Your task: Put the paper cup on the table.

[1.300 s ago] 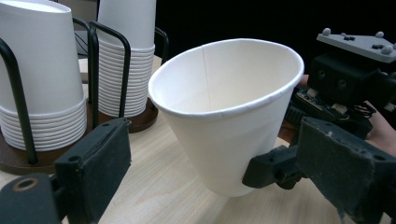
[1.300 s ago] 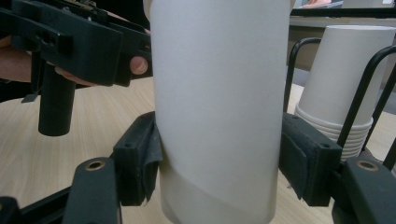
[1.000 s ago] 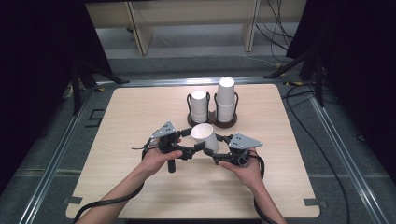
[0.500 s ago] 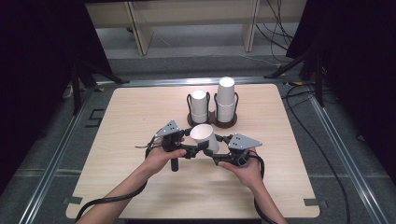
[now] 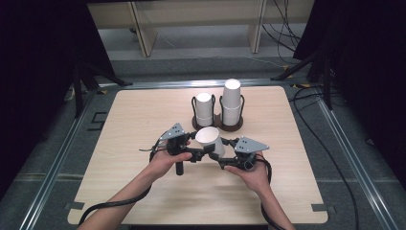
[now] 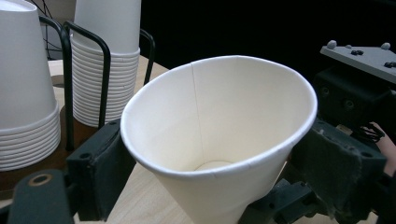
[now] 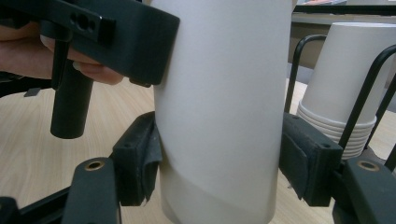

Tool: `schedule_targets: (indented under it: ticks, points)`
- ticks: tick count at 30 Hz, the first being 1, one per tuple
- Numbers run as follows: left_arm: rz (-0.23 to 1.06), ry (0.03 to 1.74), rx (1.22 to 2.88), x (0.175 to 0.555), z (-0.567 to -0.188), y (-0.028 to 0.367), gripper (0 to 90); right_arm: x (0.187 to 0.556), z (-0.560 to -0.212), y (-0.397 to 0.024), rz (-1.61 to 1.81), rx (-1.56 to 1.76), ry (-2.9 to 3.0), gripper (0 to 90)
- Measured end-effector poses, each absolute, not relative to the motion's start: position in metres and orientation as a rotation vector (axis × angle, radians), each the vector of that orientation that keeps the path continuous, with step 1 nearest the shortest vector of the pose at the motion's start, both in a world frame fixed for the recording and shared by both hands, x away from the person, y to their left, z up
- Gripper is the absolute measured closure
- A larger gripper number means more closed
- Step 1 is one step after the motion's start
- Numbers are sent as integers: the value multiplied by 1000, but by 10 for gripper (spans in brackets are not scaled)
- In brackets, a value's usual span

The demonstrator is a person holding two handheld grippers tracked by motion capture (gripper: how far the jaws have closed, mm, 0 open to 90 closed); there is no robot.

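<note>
Right claw [image 5: 221, 152]: its padded jaws are being pressed against the lower wall of a single paper cup [image 5: 210, 141], which is being pinched and carried above the tabletop [image 5: 129, 115], near its middle, just in front of the cup holder.
Left claw [image 5: 197, 152]: its jaws have just been closing around the same cup near the rim; one pad is being seen at the rim's edge, but whether both pads are pressing cannot be told.
Why held so: the cup is being kept tilted, mouth toward the left claw, seemingly so that it is being steadied at two heights or passed from one claw to the other.
Cup: thin white paper, a tapered cone with a rolled rim, a straight seam inside, and an empty, smooth interior.
Claw pads: black, blocky, with a matte, slightly frayed facing.
Cup holder [image 5: 218, 123]: a dark round base with black wire loops, in which two nested stacks of cups [image 5: 231, 99] are being kept upside down, the right stack taller.
Tabletop: pale wood grain, with rounded corners.
</note>
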State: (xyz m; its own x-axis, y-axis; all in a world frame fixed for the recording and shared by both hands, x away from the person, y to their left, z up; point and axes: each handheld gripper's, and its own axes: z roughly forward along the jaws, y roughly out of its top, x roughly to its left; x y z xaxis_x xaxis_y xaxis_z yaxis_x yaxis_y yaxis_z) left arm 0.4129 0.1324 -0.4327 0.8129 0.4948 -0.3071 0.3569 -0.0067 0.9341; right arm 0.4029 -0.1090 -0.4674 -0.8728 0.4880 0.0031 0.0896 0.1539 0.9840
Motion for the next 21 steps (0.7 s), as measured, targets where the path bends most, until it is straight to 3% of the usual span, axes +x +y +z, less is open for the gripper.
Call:
schedule_targets:
  ticks: [10,21]
  points:
    - [150,645,1641,411,-433,129,202,403,-466,-111,1744,567,2151,318]
    - [238,451,1769,402,-436,124,251,398,-469,-115,1691,564,2269,245]
